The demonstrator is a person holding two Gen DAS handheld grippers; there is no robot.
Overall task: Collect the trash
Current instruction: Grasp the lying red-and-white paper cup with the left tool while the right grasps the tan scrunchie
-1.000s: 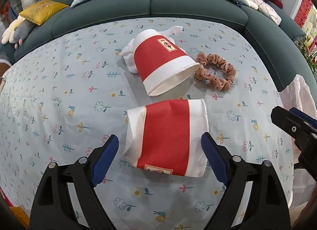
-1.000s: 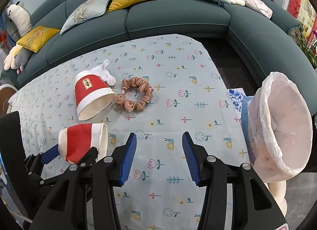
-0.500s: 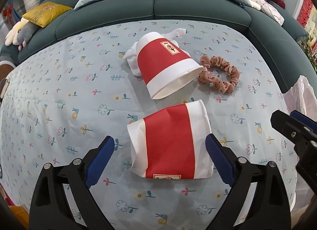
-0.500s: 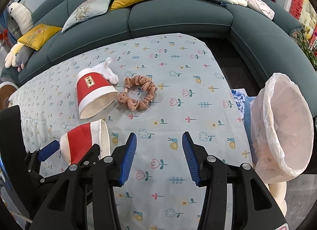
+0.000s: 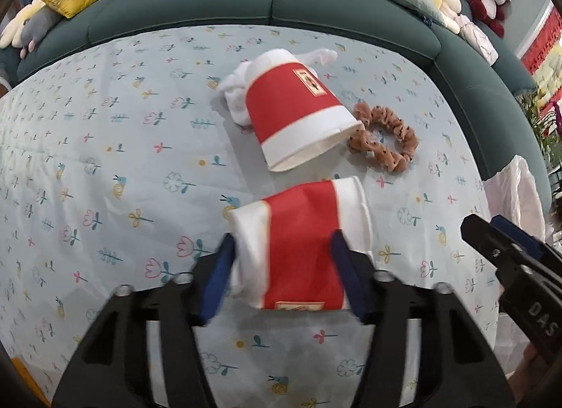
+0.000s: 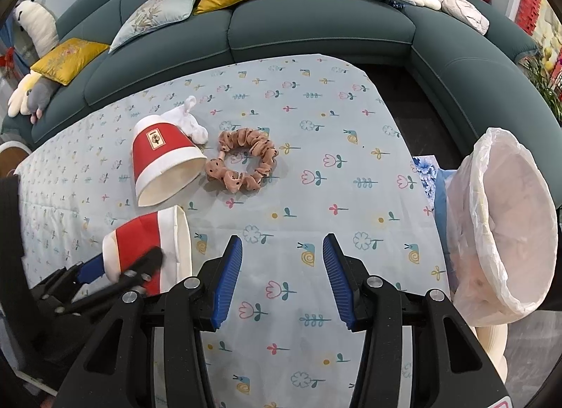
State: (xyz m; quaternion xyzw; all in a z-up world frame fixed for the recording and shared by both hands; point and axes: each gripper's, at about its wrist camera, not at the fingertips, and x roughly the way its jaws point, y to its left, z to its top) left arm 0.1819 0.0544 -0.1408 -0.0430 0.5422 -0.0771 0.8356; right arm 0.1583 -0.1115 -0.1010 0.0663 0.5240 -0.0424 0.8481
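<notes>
Two red-and-white paper cups lie on their sides on the flowered tablecloth [image 6: 351, 176], and the step in hand is the grab on the nearer one: the left gripper [image 5: 282, 279] has just been closing, its blue pads now pressing the flattened cup [image 5: 302, 243] across its width, while the right gripper [image 6: 282, 279] hangs with fingers apart over bare cloth, holding nothing. That cup's long axis runs left to right, mouth toward the lined trash bin [image 6: 505, 221] at the table's right edge, so the next move calls for lifting and carrying it there, I judge. Farther back the second cup [image 6: 165, 158] points its mouth toward the brown scrunchie [image 6: 242, 162], a crumpled white tissue [image 6: 189, 123] behind it.
</notes>
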